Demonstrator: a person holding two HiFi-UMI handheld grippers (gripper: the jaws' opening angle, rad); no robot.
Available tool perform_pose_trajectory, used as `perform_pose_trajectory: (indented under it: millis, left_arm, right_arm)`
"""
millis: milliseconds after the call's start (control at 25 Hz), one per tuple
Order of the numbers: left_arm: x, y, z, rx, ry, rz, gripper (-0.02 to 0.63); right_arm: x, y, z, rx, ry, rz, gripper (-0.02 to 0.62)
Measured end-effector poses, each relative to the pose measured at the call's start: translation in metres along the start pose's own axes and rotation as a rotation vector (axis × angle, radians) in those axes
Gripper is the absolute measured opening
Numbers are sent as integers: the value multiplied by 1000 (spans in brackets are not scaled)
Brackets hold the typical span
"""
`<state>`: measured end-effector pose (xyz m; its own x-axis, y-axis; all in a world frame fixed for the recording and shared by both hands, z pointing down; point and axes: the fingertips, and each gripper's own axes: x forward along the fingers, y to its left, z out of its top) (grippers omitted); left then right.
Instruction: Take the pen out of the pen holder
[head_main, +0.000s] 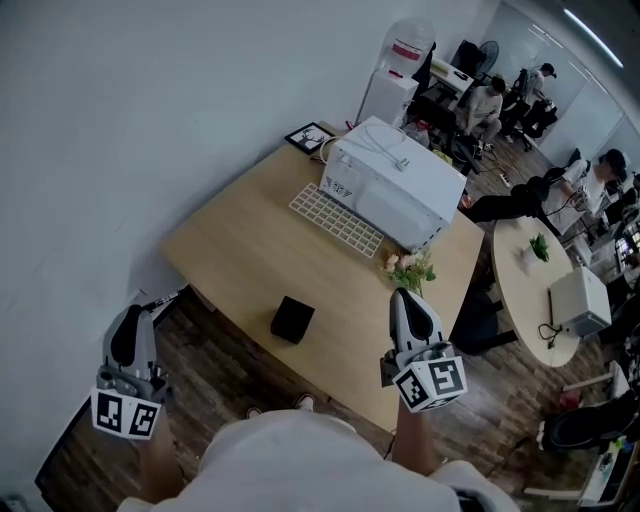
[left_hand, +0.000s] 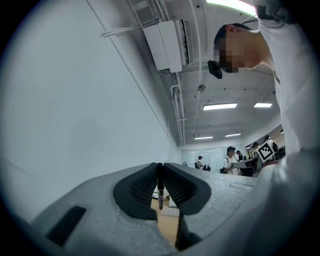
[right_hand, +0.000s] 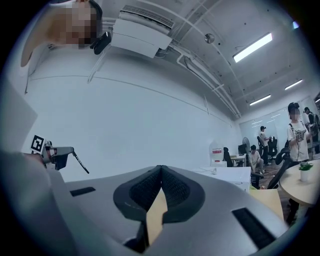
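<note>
1. Left gripper (head_main: 131, 312) pinched the thin dark pen (left_hand: 160, 186), pads pressed in on it from both sides.
2. That gripper hung off the bench (head_main: 240, 250) edge, at about 9 o'clock from the black pen holder (head_main: 292, 319) and well apart from it.
3. The holder stood on the bench near the front edge, with the keyboard (head_main: 336, 220) at its 1 o'clock.
4. Right gripper (head_main: 403, 296) was pressed together on nothing, at the holder's 3 o'clock, just beside the flowers (head_main: 408, 268).
</note>
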<state>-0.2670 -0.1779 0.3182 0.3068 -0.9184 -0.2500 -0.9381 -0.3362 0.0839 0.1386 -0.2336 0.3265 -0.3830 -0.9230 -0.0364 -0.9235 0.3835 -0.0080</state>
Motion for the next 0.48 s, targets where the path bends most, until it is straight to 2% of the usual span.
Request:
perform_pose_trajectory:
  millis: [280,480]
  left_arm:
    - [-14,-6,-4,-3,21,3,51]
    - [-24,-5,-5,-11,27,13,51]
  right_arm:
    - [-12,7,-10,13,17,7,2]
    - [-15,19,-15,-36,51,21,0]
